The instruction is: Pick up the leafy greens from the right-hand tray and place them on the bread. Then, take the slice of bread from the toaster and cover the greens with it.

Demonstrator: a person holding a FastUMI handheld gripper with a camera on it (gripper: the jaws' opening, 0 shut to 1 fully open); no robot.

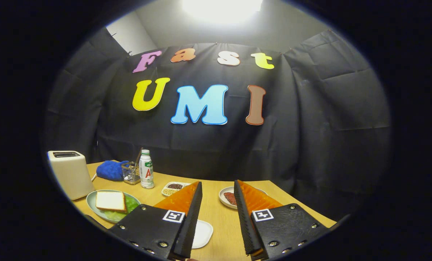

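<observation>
My gripper [217, 214] is wide open and holds nothing. The bread [110, 201] lies flat on the leafy greens [130, 203] in the green plate [92, 206], off to my left, just past my left finger. The toaster [70, 174] stands behind it (its slot looks empty). A white plate [223, 197] with something reddish sits ahead.
</observation>
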